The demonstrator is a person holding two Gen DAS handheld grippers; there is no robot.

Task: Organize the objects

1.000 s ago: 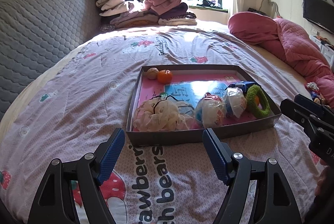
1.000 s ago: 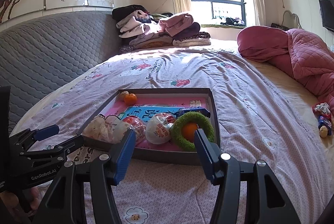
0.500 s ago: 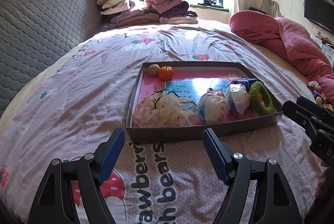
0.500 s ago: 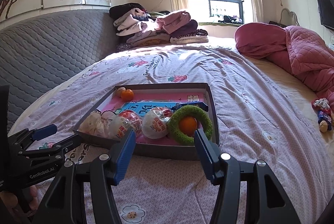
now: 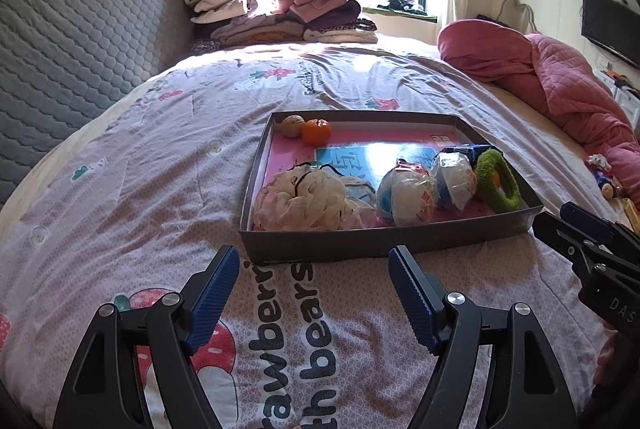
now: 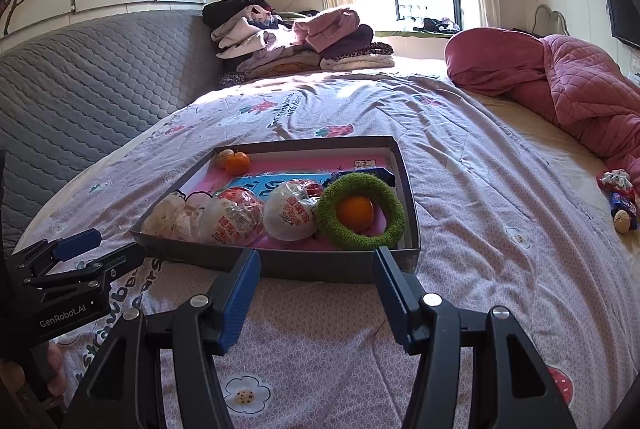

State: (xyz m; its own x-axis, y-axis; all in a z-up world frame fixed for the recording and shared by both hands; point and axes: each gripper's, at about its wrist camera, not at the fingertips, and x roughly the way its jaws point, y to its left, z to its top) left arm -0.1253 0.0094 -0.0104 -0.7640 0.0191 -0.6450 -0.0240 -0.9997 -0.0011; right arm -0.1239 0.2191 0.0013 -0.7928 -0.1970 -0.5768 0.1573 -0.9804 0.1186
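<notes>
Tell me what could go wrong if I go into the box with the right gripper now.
The orange sits inside the green ring, so grabbing either may drag the other. The two wrapped balls touch the ring and could roll when nudged. The box lies on a soft quilt, so pressing its near wall with the right gripper might tip it.

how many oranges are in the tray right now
2. One orange sits in the tray's far left corner beside a walnut. The other orange lies inside the green ring at the near right. More could be hidden under the wrapped balls.
</notes>
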